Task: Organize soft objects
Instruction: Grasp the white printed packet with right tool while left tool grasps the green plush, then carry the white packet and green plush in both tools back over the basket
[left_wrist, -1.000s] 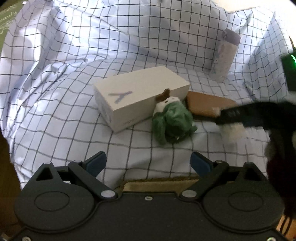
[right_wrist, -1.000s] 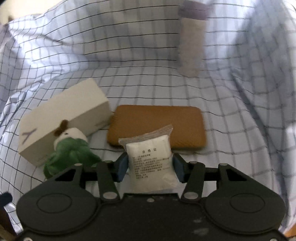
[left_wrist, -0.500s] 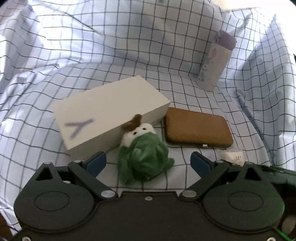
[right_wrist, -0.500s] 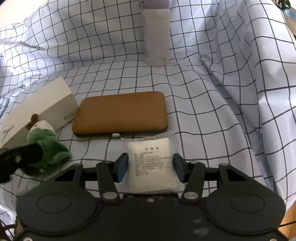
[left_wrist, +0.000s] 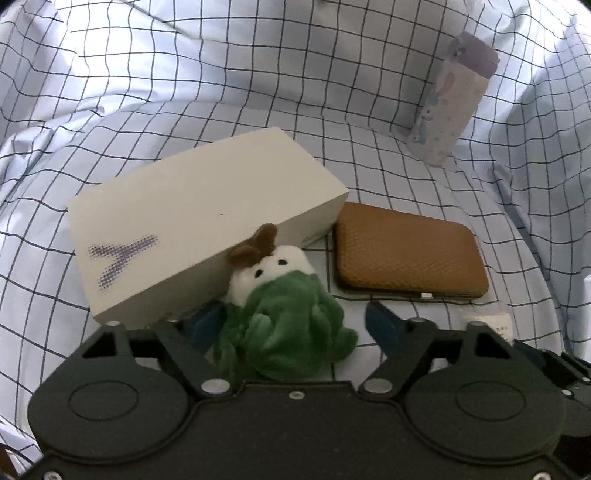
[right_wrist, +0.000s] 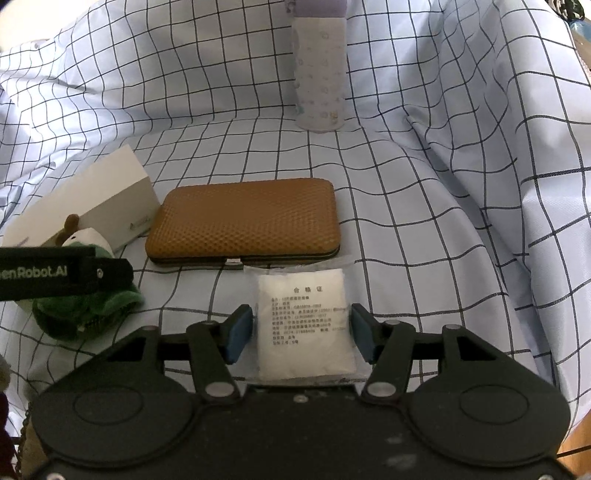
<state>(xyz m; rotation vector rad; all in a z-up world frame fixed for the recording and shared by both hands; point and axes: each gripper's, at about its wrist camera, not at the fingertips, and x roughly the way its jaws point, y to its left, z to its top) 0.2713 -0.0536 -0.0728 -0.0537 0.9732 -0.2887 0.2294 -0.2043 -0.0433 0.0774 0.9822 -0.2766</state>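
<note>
A green plush toy (left_wrist: 284, 328) with a white face and brown antlers lies on the checked cloth, against a white box (left_wrist: 199, 218). My left gripper (left_wrist: 295, 321) is open with the plush between its blue pads; one pad (left_wrist: 380, 321) stands apart from it. The plush also shows at the left of the right wrist view (right_wrist: 85, 306), partly behind the left gripper's finger. A white soft packet (right_wrist: 304, 325) with printed text lies flat on the cloth between the pads of my right gripper (right_wrist: 303, 332), which is open, with small gaps on both sides.
A brown textured case (right_wrist: 243, 221) lies just beyond the packet, next to the white box (right_wrist: 85, 206). A tall pale bottle with a purple cap (right_wrist: 319, 66) stands at the back. The checked cloth (right_wrist: 443, 184) rises in folds on all sides.
My left gripper has moved forward around the plush, which now sits between its pads. My right gripper has lowered the packet onto the cloth in front of the brown case and opened off it.
</note>
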